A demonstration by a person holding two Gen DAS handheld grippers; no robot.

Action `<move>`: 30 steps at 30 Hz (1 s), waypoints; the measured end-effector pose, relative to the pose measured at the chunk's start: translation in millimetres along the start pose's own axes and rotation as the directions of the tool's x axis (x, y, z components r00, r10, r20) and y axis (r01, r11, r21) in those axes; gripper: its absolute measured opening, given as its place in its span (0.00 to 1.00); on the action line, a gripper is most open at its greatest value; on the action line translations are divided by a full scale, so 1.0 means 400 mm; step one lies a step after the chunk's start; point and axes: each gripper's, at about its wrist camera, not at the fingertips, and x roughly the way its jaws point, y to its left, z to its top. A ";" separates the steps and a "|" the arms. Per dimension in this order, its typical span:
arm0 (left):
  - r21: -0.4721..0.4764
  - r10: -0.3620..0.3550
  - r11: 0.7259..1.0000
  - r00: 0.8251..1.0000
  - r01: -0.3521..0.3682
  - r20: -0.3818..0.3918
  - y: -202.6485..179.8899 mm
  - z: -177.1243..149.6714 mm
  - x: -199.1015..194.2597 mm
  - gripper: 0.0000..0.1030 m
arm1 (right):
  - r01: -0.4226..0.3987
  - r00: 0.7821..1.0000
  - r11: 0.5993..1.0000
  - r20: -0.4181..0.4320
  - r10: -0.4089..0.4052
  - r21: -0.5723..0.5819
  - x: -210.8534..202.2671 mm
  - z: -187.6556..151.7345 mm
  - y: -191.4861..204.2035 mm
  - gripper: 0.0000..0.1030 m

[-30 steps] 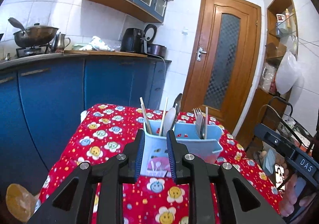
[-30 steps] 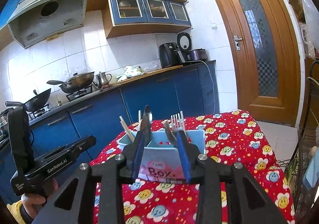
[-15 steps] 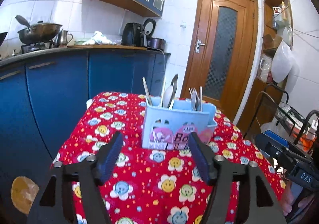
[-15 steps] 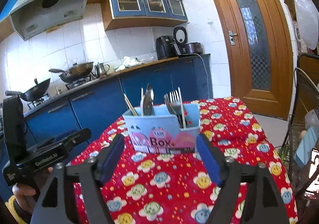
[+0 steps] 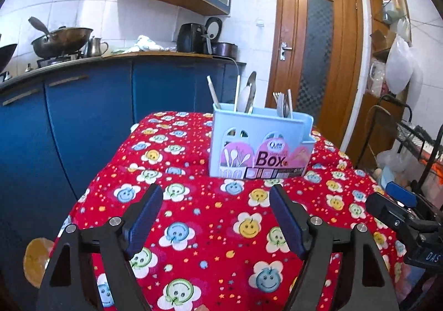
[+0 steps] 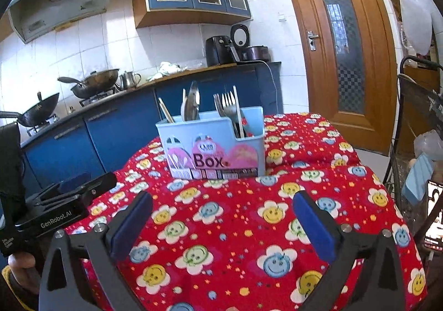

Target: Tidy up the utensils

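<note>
Okay, reading the labels first: the pale blue utensil caddy says "Box" in big dark letters on its pink sticker, with small print above that I can't make out. It stands upright on the bench under a red smiley-flower cloth. Chopsticks lean in its left compartment, spoons stand in the middle one, forks on the right. "GenRobot.AI" shows on the left gripper's body in my right view, and "DAS" on the right one's casing in the left view. My left gripper and right gripper have both just been opening; they hang wide, nothing between them, well short of the caddy.
</note>
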 end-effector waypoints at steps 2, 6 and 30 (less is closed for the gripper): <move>0.002 0.014 1.000 1.000 -0.014 0.003 0.001 -0.012 0.005 0.78 | 0.017 1.000 1.000 0.003 -0.017 -0.003 0.003 -0.014 -0.001 1.00; 0.003 0.047 0.999 0.999 -0.047 0.015 0.003 -0.030 0.013 0.78 | 0.050 0.999 0.999 0.019 -0.050 -0.007 0.005 -0.031 -0.007 1.00; -0.023 0.073 0.997 0.997 -0.073 0.001 0.008 -0.048 0.032 0.78 | 0.119 0.992 0.993 0.056 -0.117 -0.026 0.020 -0.060 -0.014 1.00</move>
